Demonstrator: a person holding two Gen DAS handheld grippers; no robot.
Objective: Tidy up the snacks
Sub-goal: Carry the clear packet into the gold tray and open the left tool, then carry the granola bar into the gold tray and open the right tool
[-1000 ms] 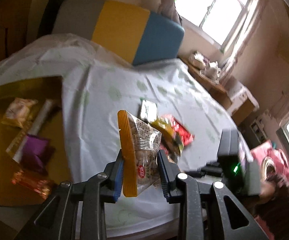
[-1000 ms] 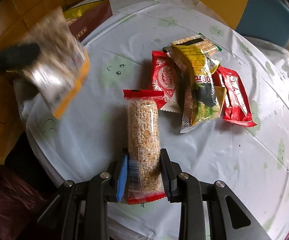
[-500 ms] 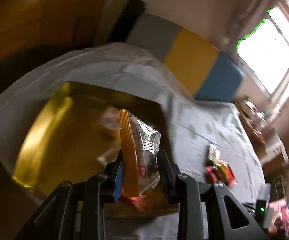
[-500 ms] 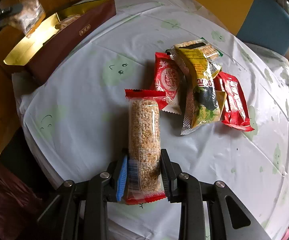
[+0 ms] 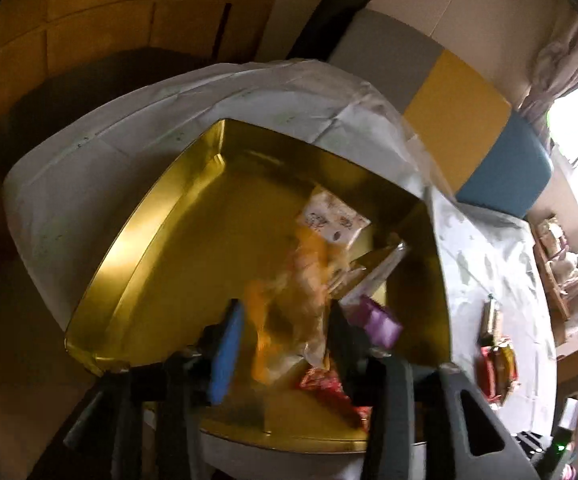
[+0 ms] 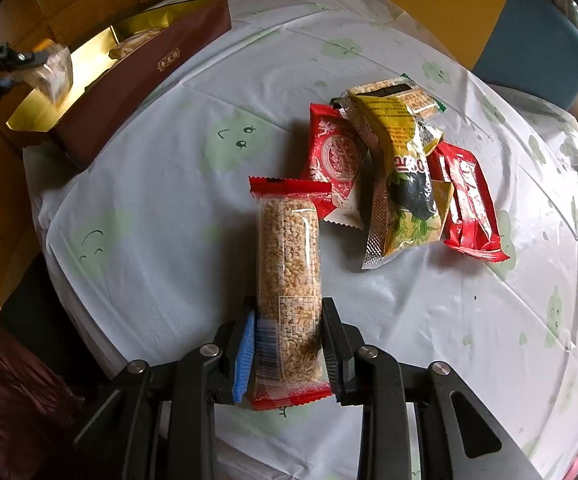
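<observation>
The step in hand was judged to be the drop: the left gripper [image 5: 285, 344] was spread above the gold box [image 5: 149, 240], and the orange-edged packet [image 5: 289, 320] (blurred) was seen loose between its jaws. At lower centre of the right view, the grain bar [image 6: 289, 276] was pinched by the right gripper [image 6: 287, 350]. Its carry to the box, upper left, was judged next. The snack pile [image 6: 401, 168] lay right of that path.

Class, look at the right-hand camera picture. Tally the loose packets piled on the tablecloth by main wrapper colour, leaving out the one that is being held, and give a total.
Red: 2 (round-design packet, long red packet)
Yellow: 1 (yellow packet)
Green-edged: 1 (green-edged packet)
Total: 4
Left out: the grain bar in the right gripper jaws.
</observation>
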